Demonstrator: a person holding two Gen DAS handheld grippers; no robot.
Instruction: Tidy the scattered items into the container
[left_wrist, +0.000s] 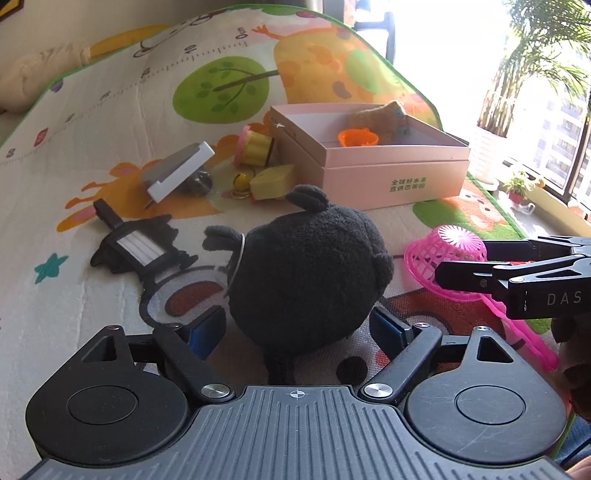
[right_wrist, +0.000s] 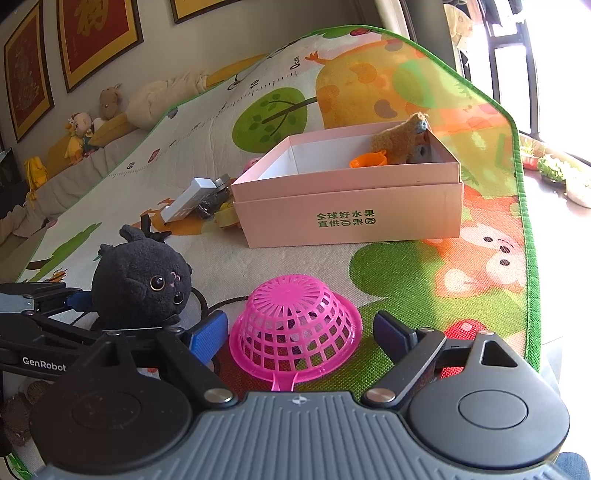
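A black plush toy sits on the play mat between the jaws of my left gripper. The blue pads stand close to its sides with small gaps, so the gripper is open. An upturned pink plastic basket with a handle lies between the jaws of my right gripper, which is open and clear of it on both sides. The left gripper's fingers show beside the plush. Farther back stands the open pink box, holding an orange cup and a brown plush.
Left of the box lie a white and grey gadget, a pink and yellow toy cup, a cheese wedge and a small yellow bell. A black tool with a white insert lies at the left. The mat's green edge runs along the right.
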